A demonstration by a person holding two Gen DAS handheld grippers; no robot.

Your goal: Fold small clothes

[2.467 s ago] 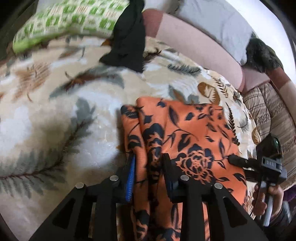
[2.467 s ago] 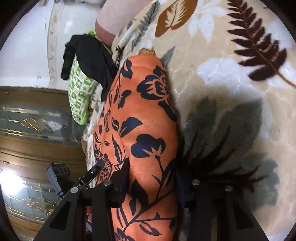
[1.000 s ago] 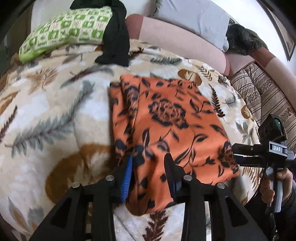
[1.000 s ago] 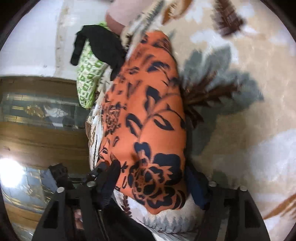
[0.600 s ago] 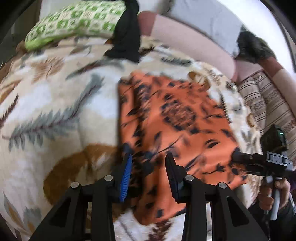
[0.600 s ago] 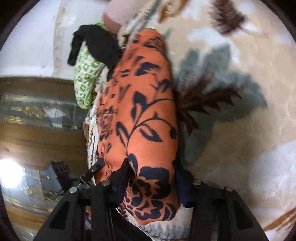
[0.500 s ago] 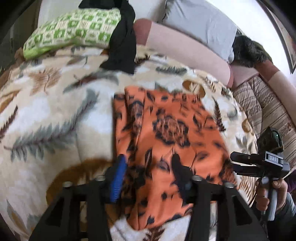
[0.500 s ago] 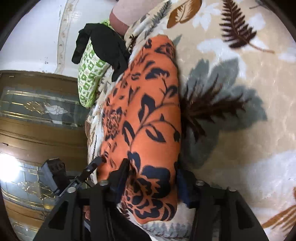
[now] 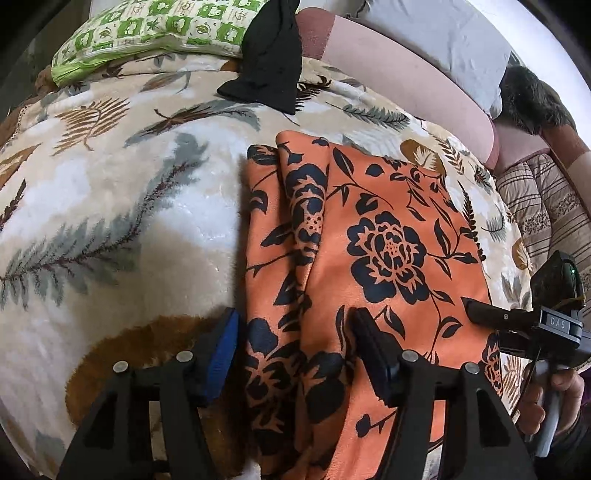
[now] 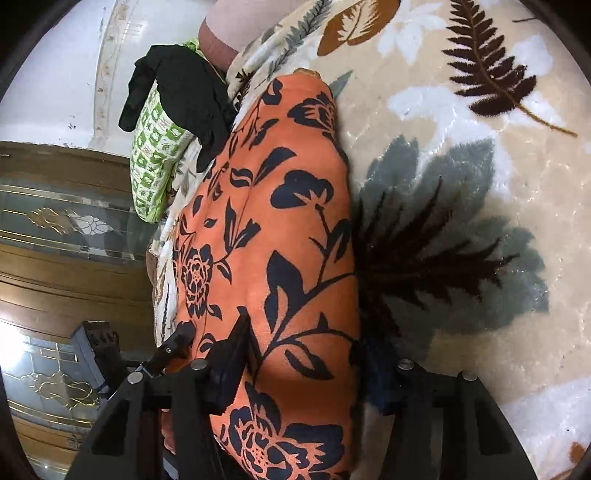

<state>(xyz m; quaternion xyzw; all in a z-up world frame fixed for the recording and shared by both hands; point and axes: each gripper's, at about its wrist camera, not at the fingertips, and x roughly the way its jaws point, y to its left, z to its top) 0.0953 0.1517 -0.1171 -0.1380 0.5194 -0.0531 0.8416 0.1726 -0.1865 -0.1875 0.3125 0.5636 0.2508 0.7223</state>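
Garment point(image 9: 388, 236) flat on blanket point(image 9: 110, 206) (pillow point(image 9: 155, 29) behind); left tool point(image 9: 291, 332) opening, right tool point(image 10: 303, 354) closing, both astride it.

Bright, sharp daylight; soft shadows, fisheye bending, dark vignetted corners.

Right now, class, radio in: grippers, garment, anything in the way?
Left gripper opening, right gripper closing, both astride orange floral garment. Garment flat on leaf-print blanket. Black cloth beyond, clear.
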